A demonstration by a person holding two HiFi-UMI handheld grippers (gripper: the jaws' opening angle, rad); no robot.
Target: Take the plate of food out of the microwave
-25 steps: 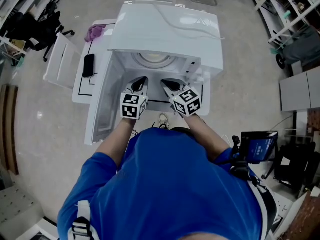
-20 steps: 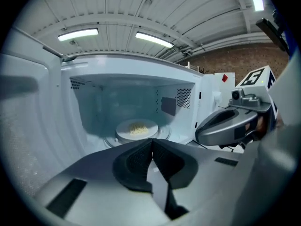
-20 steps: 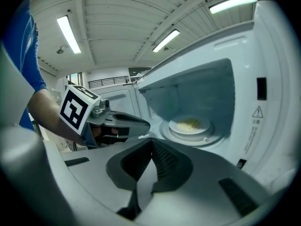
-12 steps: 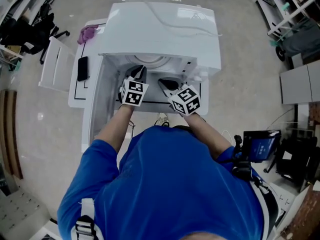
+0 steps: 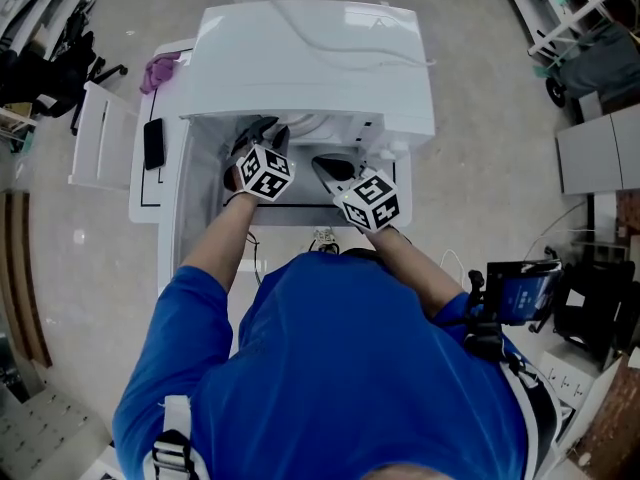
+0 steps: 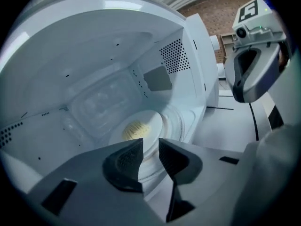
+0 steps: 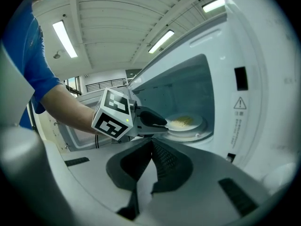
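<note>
The left gripper [image 6: 150, 146] reaches into the microwave [image 5: 310, 58], jaws parted near the plate [image 6: 151, 120]. The right gripper [image 7: 151, 149] hangs at the opening, clenched on nothing

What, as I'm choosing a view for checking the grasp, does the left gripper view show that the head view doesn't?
Only left gripper view: the plate with yellow food inside, beyond the left gripper's parted jaws. Only head view: the person's blue shirt, a black phone beside the microwave. Both: the microwave, the right gripper.

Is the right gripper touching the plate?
Apart. In the right gripper view the right gripper, shut, is well short of the plate inside the microwave.
</note>
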